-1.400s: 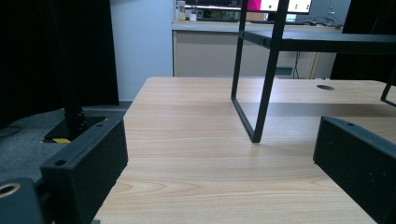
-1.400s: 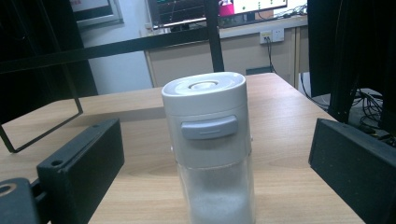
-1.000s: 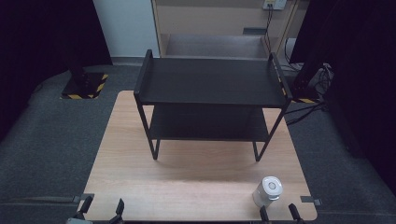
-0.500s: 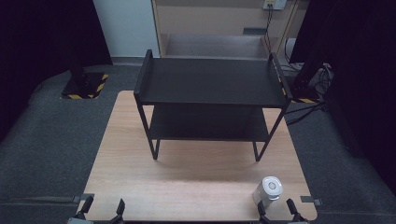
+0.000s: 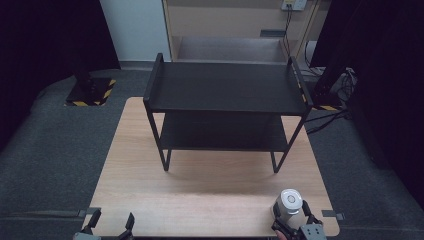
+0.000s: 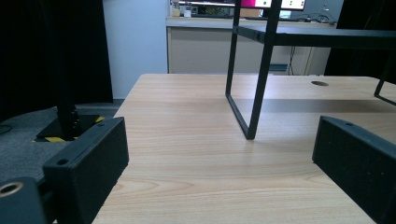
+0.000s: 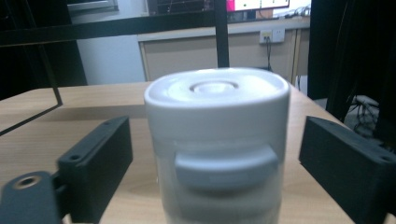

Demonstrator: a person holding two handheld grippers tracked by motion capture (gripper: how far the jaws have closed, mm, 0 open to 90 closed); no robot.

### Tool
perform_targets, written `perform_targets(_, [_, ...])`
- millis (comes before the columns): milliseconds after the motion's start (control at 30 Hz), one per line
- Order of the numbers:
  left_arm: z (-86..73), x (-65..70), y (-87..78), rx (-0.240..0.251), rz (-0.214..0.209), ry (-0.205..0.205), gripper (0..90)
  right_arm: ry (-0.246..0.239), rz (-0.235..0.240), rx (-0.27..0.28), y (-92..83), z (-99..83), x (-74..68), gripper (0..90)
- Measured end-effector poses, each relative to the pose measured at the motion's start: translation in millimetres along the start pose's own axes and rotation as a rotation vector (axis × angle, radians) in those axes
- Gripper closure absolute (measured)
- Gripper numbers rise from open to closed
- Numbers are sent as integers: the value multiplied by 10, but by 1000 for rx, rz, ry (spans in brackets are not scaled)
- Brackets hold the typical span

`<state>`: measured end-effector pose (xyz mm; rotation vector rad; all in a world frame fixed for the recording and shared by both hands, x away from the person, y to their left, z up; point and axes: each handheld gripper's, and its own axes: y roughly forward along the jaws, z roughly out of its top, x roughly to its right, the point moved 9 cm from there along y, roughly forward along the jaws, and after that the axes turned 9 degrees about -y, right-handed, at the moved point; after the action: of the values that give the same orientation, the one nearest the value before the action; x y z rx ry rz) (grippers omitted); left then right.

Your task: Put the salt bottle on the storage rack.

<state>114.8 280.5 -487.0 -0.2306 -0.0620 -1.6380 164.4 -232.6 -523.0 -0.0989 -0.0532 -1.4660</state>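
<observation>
Rack: we see a black two-tier shelf rack (image 5: 226, 95) standing mid-tabletop.
Tabletop: we see light wood (image 5: 150, 170).
Floor: grey carpet (image 5: 45, 150).

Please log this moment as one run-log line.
right tool: jaws just closing around white canister, gaps both sides, no grip yet | left tool: open, nothing between | black rack: both shelves bare

Black blocky tongs (image 7: 215, 163), screw holes.

A white-lidded jar (image 7: 217, 149) stands on the desk (image 7: 42, 105) between the closing black fingers (image 7: 95, 161) (gaps either side).
</observation>
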Motion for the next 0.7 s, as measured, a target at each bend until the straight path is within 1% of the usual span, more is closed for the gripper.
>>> perform_targets(100, [1,3,11,-2,-6,0,27,-23,-15,10,27,3,-20,186])
perform_targets(367, [0,-2,25,-7,-11,-3,28,-47,-31,15,50,-6,-43,312])
perform_targets(500, [-2,-5,24,-7,-11,-3,29,-51,-33,9,49,7,-47,316])
perform_targets(567, [-4,-7,23,-10,-11,-4,29,-46,-29,-9,43,42,-49,319])
perform_targets(633, [-4,-6,22,-10,-10,-4,29,-30,-12,-12,31,81,-49,320])
perform_targets(700, [-2,-3,21,-9,-13,-6,29,-30,10,-1,17,167,-73,320])
